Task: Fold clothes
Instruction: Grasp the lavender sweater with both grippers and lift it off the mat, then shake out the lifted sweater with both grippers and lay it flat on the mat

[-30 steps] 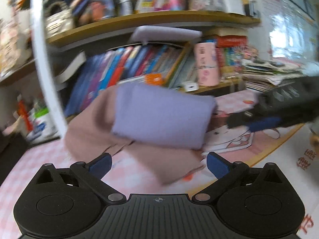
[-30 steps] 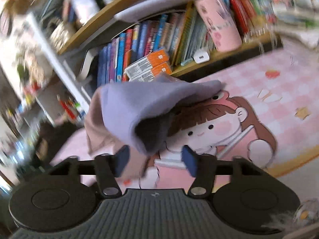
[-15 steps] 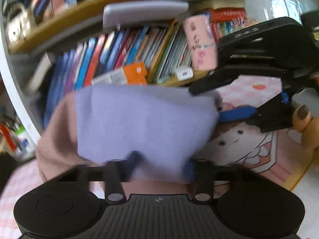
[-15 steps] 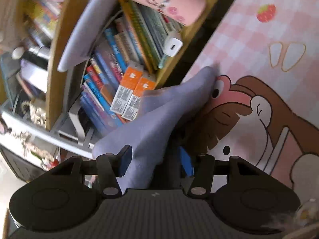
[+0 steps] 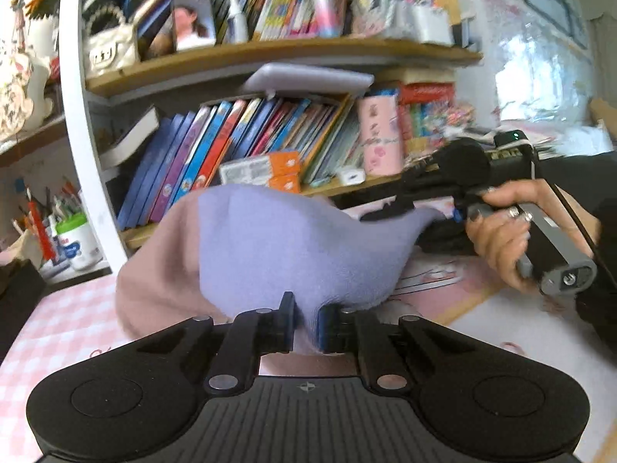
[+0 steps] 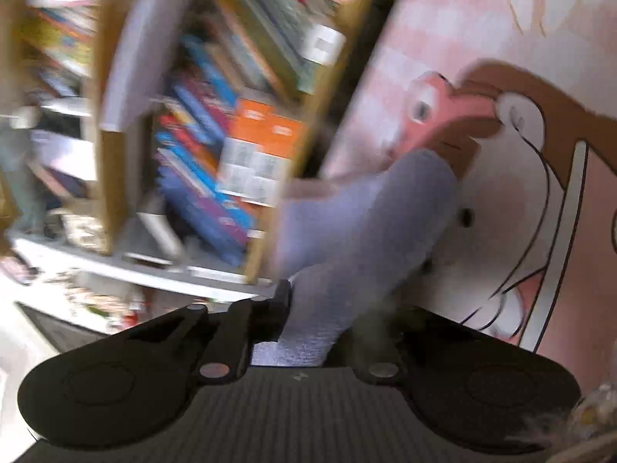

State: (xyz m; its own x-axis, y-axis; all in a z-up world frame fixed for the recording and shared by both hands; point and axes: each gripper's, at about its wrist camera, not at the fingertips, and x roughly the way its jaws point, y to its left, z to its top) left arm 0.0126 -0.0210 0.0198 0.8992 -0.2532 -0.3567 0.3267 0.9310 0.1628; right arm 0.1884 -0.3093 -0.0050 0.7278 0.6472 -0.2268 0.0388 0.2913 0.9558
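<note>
The left gripper [image 5: 306, 322] points level toward the bookshelf [image 5: 270, 54], its 2 fingers [image 5: 287, 318] drawn close together and pinching the near edge of the lavender garment [image 5: 293, 243]. The right gripper [image 5: 389, 212] comes in from the right side at about the same height, held by a hand [image 5: 501, 227] with dark nail polish and a ring wrapped round its grey handle; its tips bite the garment's far right corner. In the blurred right wrist view that gripper [image 6: 324, 310] is rolled to one side, its jaws narrowed on a fold of the same lavender fabric [image 6: 366, 223]. The cloth hangs stretched between the 2 grippers, lifted above the pink checked table mat [image 5: 58, 328] with its cartoon girl print [image 6: 520, 177]. A dusty-pink layer [image 5: 158, 262] of cloth droops behind and left of the lavender. Behind stand leaning books [image 5: 216, 146], an orange box [image 5: 283, 164] and a pink tube-shaped case [image 5: 380, 135]
</note>
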